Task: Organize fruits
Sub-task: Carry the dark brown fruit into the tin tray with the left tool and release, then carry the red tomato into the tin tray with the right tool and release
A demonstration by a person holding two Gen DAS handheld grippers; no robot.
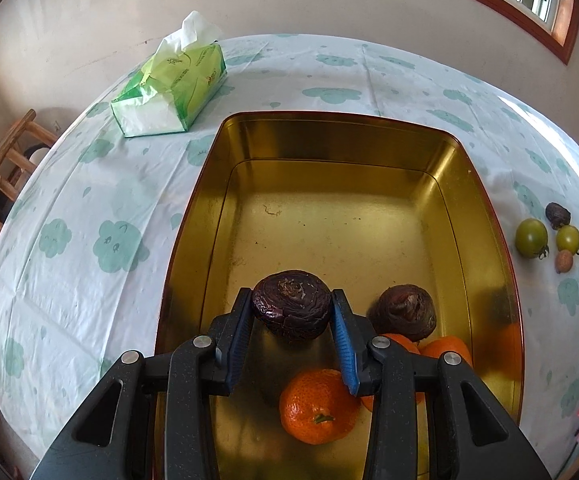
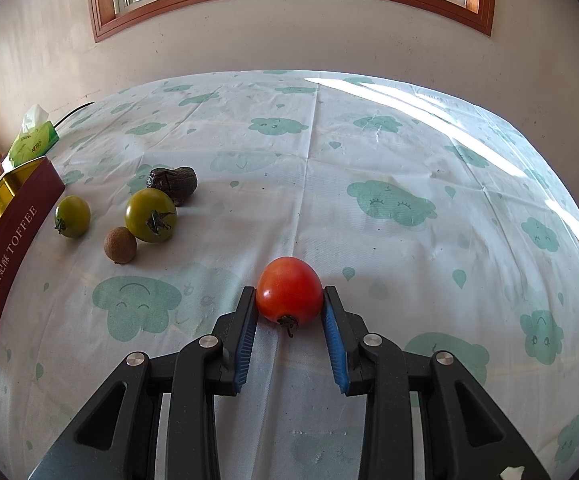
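Left tool (image 1: 292, 312) is seen clamped on a dark wrinkled fruit (image 1: 291, 307), blue pads pressed to both its sides, jaws nearly closed around it. The fruit is held above the inside of the gold tin (image 1: 485, 216), over the near end, w/ bare tin floor directly below and ahead. That is the key relation: drop spot lies straight under the tool, so prob. only a lowering and release is needed. Just to the right in the tin a 2nd dark fruit (image 1: 403, 312) is resting on oranges (image 1: 445, 348), and one mandarin (image 1: 319, 406) is sitting below the tool near the tin's front; contact w/ these could be risked if release is made too far back. Right tool (image 2: 289, 304) is closed on a red tomato (image 2: 289, 290), stem end toward the camera, over the surface (image 2: 369, 152); whether the tomato is lifted or touching the cloth can't be told. The tin is lying well to that tool's left, red wall marked TOFFEE. Between them, 2 green tomatoes (image 2: 151, 214), a small brown round fruit (image 2: 120, 245) and a dried dark fruit (image 2: 173, 182) are left on the surface, nearer the right tool.
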